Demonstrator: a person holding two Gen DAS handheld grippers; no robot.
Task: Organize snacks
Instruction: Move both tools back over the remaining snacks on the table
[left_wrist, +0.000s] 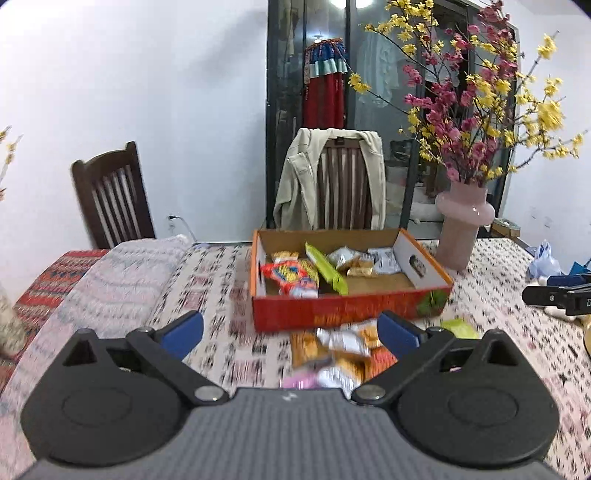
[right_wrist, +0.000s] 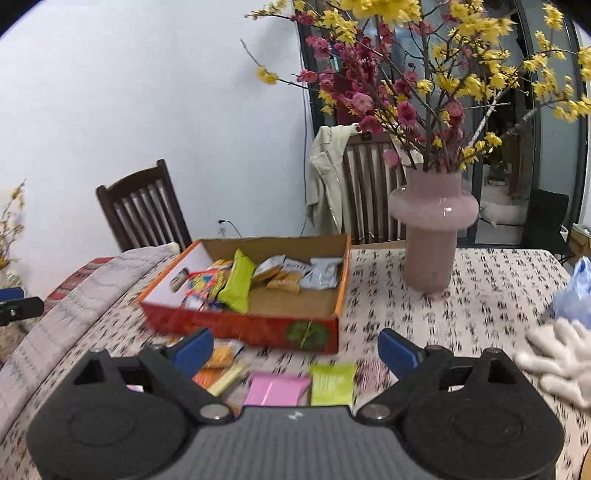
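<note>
snacks: two lots. One lot already in the box (left_wrist: 332, 314); the other loose on the table (right_wrist: 461, 295), just in front of the box's near wall
box: open orange cardboard tray, mid-table, vase (right_wrist: 430, 236) well off to its right
in box: red-yellow pack (left_wrist: 291, 275), long green pack (left_wrist: 327, 267) leaning across, silver and tan small packs (left_wrist: 354, 260) toward the back. Right half of the floor is bare cardboard
loose pile: orange, silver and tan packs (left_wrist: 340, 350), blurred, heaped together. Right wrist view adds a pink pack (right_wrist: 277, 389) and a green pack (right_wrist: 332, 384) lying flat side by side, plus orange ones (right_wrist: 218, 365) to their left
left gripper (left_wrist: 291, 330): spread wide, nothing between the blue pads, over the loose pile
right gripper (right_wrist: 295, 349): spread wide, empty, above the pink and green packs
contact: neither gripper touches a pack as far as I can tell; lower frame is blurred
progress: roughly halfway, judged by counts. About as many packs out as in
left to do: pick each loose pack, drop it in the bare right half of the box
sorting: cannot tell if packs inside are grouped by kind
other: white glove (right_wrist: 557, 354) on the table at far right, not part of the job
</note>
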